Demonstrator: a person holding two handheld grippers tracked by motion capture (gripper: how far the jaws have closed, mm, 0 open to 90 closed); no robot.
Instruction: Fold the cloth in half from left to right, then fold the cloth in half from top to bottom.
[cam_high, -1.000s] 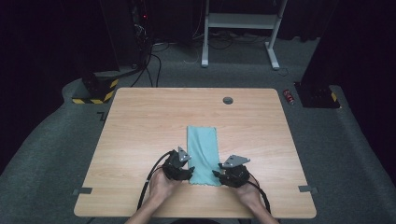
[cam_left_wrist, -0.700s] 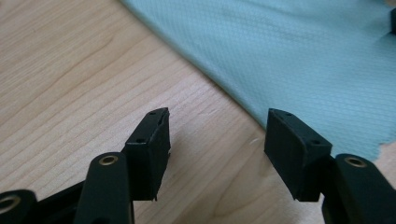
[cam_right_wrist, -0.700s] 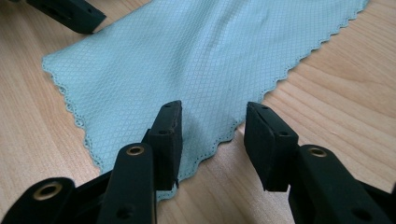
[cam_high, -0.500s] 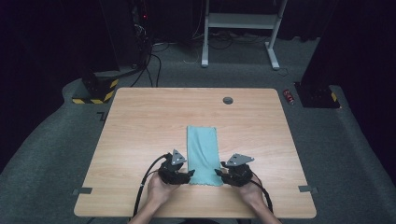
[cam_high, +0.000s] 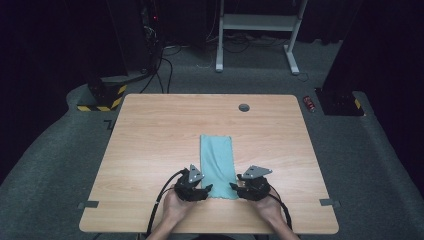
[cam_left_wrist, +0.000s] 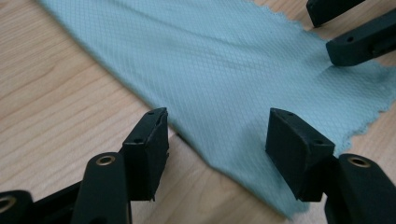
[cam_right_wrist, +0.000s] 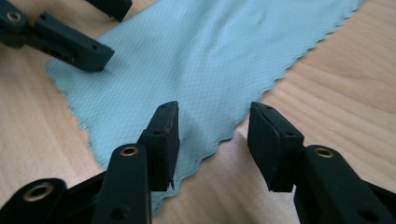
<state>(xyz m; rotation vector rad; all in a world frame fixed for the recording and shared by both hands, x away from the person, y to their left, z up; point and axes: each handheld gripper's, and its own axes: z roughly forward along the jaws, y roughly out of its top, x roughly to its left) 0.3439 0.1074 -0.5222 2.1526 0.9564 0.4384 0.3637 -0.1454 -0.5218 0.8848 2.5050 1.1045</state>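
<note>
A light blue-green cloth lies flat as a long strip on the wooden table, near its front edge. My left gripper rests at the cloth's near left corner, open. In the left gripper view the open gripper straddles the cloth edge without pressing it. My right gripper sits at the near right corner. In the right gripper view this gripper has just been opening its jaws, with the scalloped edge of the cloth lying between them, untouched.
A round grommet hole sits at the table's far side. Grey tape tabs mark the front corners. On the floor beyond are a white desk frame, cables, a red can and a yellow-black striped base.
The left gripper has shifted slightly at the cloth's corner. The right hand and the cloth stay where they were.
</note>
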